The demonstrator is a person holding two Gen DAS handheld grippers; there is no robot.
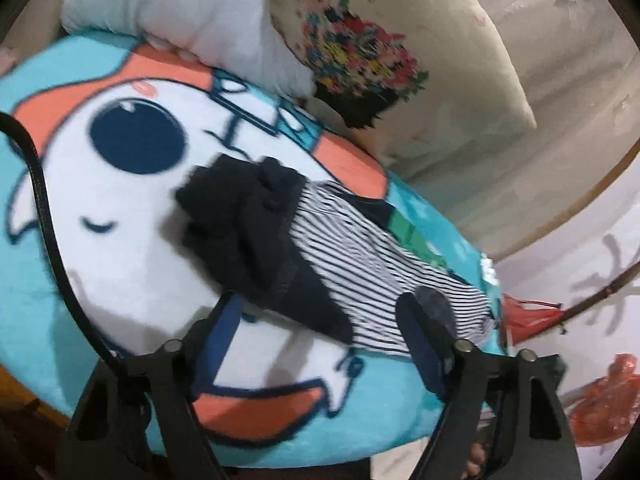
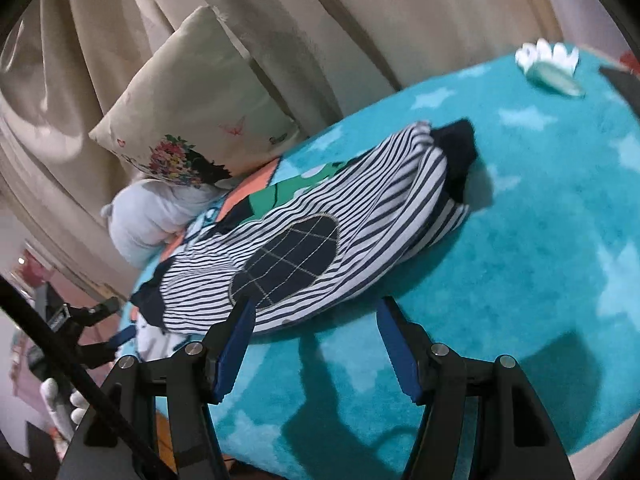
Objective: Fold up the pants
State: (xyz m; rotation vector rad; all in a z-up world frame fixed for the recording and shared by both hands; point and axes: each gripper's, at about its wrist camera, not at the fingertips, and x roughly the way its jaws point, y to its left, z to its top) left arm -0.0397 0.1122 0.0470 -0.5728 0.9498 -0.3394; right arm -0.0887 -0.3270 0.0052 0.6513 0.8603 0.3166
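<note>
1. A plush turquoise fleece blanket (image 2: 540,240) with pale stars and a cartoon face covers the bed.
2. On it lie small navy-and-white striped knit pants (image 2: 352,216) with a dark oval knee patch, soft, rumpled and bunched, their navy waistband crumpled. Folding looks barely begun; smoothing and every fold seem left.
3. The left gripper (image 1: 320,332) straddles one end, its jaws wide, pressing nothing.
4. The right gripper (image 2: 314,320) hovers just beside the pants' near edge, also wide and empty.
</note>
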